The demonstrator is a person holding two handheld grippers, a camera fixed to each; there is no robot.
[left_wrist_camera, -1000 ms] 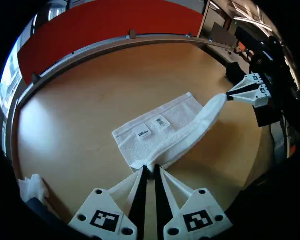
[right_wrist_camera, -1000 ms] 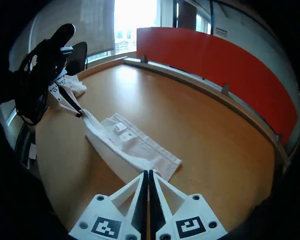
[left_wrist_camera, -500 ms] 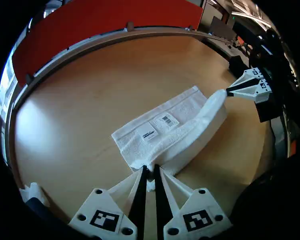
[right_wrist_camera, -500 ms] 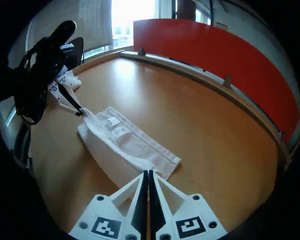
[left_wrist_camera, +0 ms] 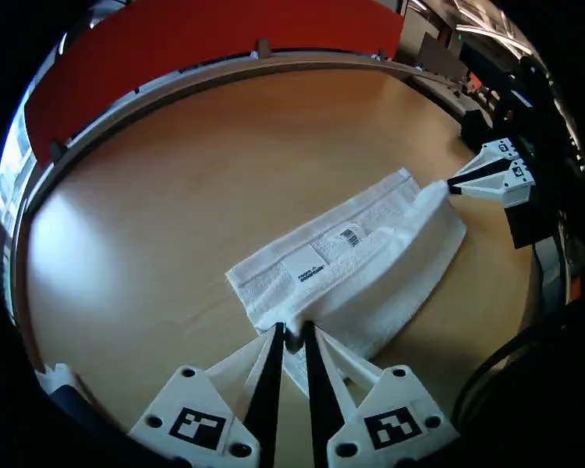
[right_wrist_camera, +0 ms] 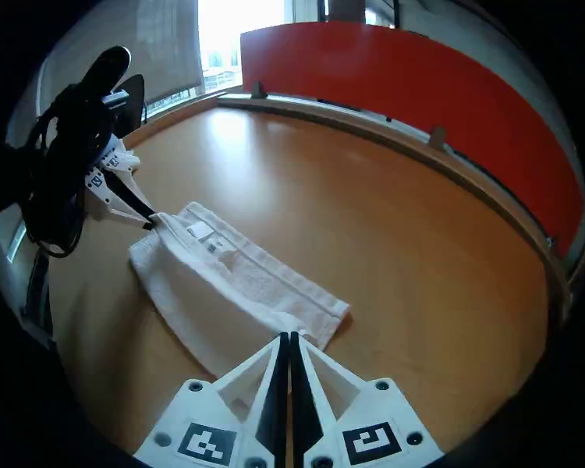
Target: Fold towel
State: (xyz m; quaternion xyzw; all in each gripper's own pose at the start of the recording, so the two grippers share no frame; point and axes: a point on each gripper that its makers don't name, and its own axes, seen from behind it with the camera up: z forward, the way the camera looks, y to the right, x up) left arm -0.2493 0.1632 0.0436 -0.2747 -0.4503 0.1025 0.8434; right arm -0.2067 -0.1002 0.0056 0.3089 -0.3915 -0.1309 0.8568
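One towel [left_wrist_camera: 355, 265] corner inside left tongs [left_wrist_camera: 291, 340], another inside right tongs [right_wrist_camera: 289, 342]

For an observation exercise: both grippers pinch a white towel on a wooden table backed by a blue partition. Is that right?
No. The partition is red, in the right gripper view; left gripper, right gripper, towel, table are as stated.

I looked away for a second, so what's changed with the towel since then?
The left tool and right tool carried the raised edge of the towel farther over its lower layer, now partly covering the labels. Both stayed shut on it; the lower layer stayed put.
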